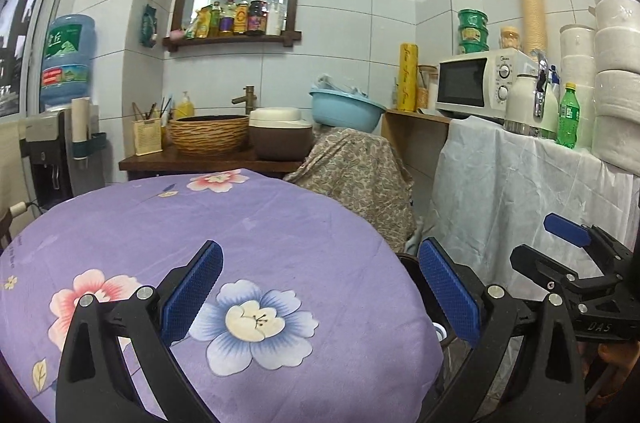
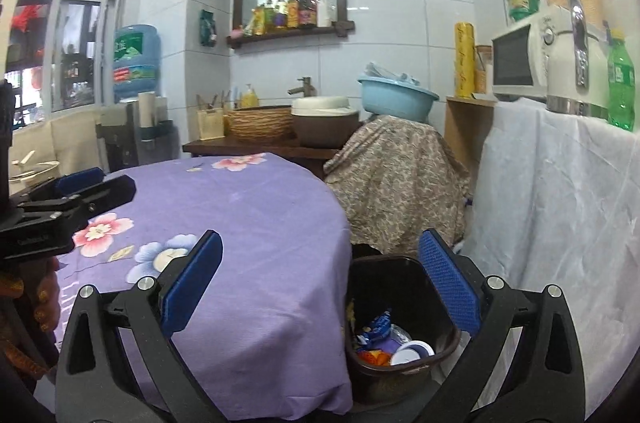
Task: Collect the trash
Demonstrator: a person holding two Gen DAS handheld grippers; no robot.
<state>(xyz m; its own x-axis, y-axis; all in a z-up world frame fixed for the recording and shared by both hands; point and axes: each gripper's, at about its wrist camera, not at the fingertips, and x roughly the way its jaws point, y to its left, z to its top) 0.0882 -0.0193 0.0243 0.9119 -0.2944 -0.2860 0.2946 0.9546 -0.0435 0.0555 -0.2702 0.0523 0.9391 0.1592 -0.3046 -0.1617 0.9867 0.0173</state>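
From the left wrist, the left gripper [image 1: 320, 291] hangs spread and empty over the bare purple flowered tablecloth [image 1: 280, 207]. From the right wrist, the right gripper [image 2: 320, 291], also spread and empty, faces the dark brown plastic bin [image 2: 404, 371] beside the table, where wrappers and what looks like a white lid [image 2: 412, 353] already lie; collecting seems finished.

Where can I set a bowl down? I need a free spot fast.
The purple tablecloth lies bare from the grippers to the wooden counter. That counter and the microwave shelf are crowded, and the bin holds trash.
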